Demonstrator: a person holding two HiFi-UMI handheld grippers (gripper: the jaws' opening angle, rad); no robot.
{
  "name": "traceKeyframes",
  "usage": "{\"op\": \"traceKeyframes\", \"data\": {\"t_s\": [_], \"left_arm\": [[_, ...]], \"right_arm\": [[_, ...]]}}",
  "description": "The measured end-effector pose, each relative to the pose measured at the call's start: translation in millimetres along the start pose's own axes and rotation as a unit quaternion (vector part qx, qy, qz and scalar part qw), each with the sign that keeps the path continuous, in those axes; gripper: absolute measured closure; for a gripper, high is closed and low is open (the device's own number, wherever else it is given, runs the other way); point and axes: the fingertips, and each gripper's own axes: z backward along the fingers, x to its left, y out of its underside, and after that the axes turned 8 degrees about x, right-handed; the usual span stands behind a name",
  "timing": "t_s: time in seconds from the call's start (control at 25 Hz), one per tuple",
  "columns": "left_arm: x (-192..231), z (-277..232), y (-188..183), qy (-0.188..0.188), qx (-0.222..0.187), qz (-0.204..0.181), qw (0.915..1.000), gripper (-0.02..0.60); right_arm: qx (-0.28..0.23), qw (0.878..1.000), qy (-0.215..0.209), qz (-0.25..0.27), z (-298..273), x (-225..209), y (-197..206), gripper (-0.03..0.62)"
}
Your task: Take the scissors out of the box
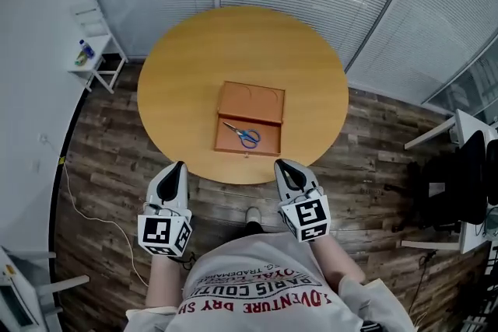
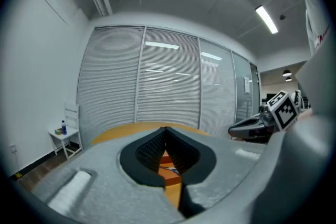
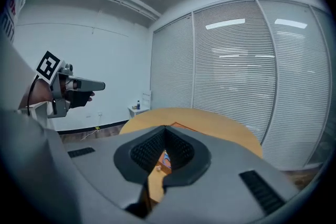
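Closest in the head view is my shirt [image 1: 257, 288], at the bottom of the frame, with both tongs held out just above it. The left gripper [image 1: 174, 171] is at lower left and the right gripper [image 1: 286, 169] at lower right. Both hang over the floor [image 1: 101, 167], short of the near edge of the table [image 1: 163, 82].

Each gripper is clenched, tips meeting, with nothing between them. In each gripper view only the table and box show through the gap behind the tips.

The scissors [image 1: 243, 135] have blue handles and lie inside the box [image 1: 250, 101] at the middle of the frame. They are in its lower half, well apart from either gripper. The box stands open, with what looks like its lid laid back toward the top of the frame.

By my reckoning the task has hardly begun: the box needs no opening, but the scissors are untouched. I have yet to reach over the table, release one gripper, close it on the scissors and lift them clear of the box.
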Motion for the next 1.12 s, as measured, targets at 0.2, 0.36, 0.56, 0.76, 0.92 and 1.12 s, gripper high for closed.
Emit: {"op": "traceKeyframes", "data": {"t_s": [0.2,0.36,0.56,0.76,0.92,1.12], "left_arm": [[-6.3,-58.6,2.1,0.017,0.028,-0.007,0.9994,0.574],[-6.1,-91.2,7.3,0.039,0.043,-0.019,0.9981,0.574],[14.3,-128.4,19.2,0.061,0.067,-0.013,0.9958,0.574],[33.6,-159.3,24.8,0.099,0.082,-0.018,0.9915,0.574],[39.6,-181.5,19.2,0.153,0.067,-0.014,0.9859,0.574],[47.0,-201.7,24.2,0.183,0.069,-0.016,0.9805,0.574]], "right_arm": [[0.015,0.999,-0.028,0.003,-46.7,-29.2,-8.1,0.586],[0.048,0.997,-0.062,0.014,-84.2,-30.7,0.1,0.586],[0.095,0.989,-0.107,0.025,-125.7,-19.8,14.2,0.586],[0.149,0.981,-0.116,0.035,-164.8,-15.1,33.8,0.585],[0.208,0.967,-0.150,-0.002,-197.4,-8.1,55.3,0.585],[0.286,0.945,-0.151,0.043,-224.5,-6.0,90.3,0.521]]}}
